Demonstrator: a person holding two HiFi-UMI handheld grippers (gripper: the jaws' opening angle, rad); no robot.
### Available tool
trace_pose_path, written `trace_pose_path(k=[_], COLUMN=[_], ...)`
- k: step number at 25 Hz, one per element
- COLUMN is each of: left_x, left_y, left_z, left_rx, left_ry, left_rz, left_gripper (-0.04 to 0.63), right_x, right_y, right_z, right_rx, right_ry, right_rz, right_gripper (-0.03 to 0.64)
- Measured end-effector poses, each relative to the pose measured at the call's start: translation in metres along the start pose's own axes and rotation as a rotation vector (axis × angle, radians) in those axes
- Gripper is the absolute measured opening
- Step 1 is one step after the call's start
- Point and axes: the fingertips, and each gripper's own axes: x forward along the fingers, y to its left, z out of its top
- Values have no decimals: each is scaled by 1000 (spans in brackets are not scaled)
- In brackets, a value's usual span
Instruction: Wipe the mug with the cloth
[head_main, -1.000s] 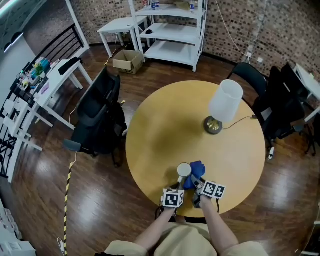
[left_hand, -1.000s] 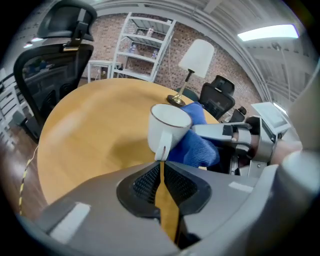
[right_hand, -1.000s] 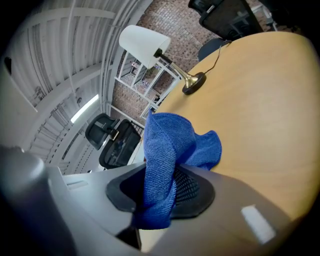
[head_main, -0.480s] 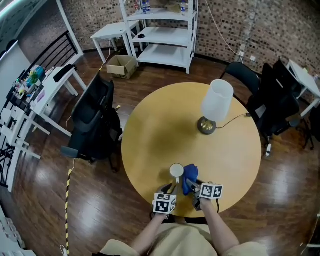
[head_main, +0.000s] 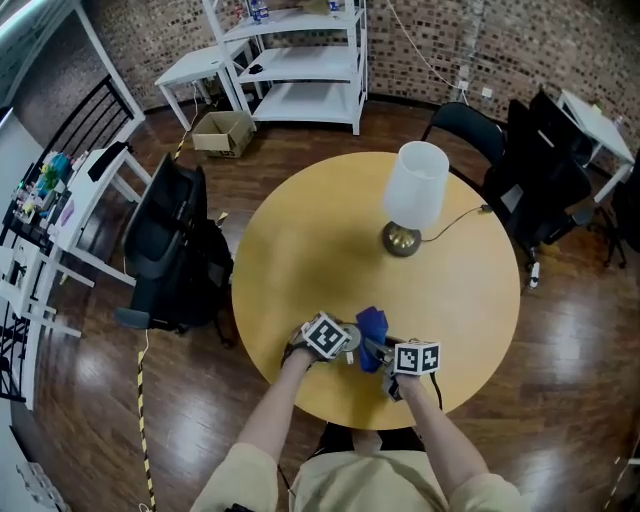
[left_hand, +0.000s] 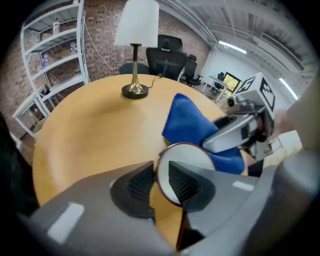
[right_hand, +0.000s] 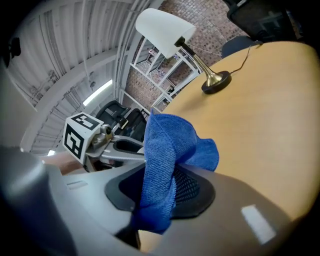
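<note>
where the mug (left_hand: 182, 156) is: near edge of the round table (head_main: 320, 240), rim wall sitting right between the left gripper (left_hand: 160, 182) jaws
left jaws: opening, pads coming off the rim
right gripper (right_hand: 160, 187): clamped tight on the blue cloth (right_hand: 162, 142)
cloth: bunched up, just beside the mug

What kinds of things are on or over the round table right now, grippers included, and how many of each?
lamp: 1
mug: 1
cloth: 1
grippers: 2, the left gripper, jaws opening with the mug's rim between them, and the right gripper, shut on the cloth
Total: 5
</note>
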Motion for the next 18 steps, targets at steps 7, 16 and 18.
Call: trace_pose_path(k=[7,16,18], left_x=[3,0,-1], left_y=[10,5,5], left_z=[-7,-20,-27], left_rx=[-319,-498,-540], left_ry=[-80,-76,-45], left_rz=[89,143,159], left_gripper=[39,51,37], right_x=[4,-19,-41], right_y=[0,6,0], right_z=[-3,-46,-45], right_rx=[181,15,-34], right_ry=[-114,-84,-101], right_rz=[38,-83,-165], right_gripper=[106,107,110])
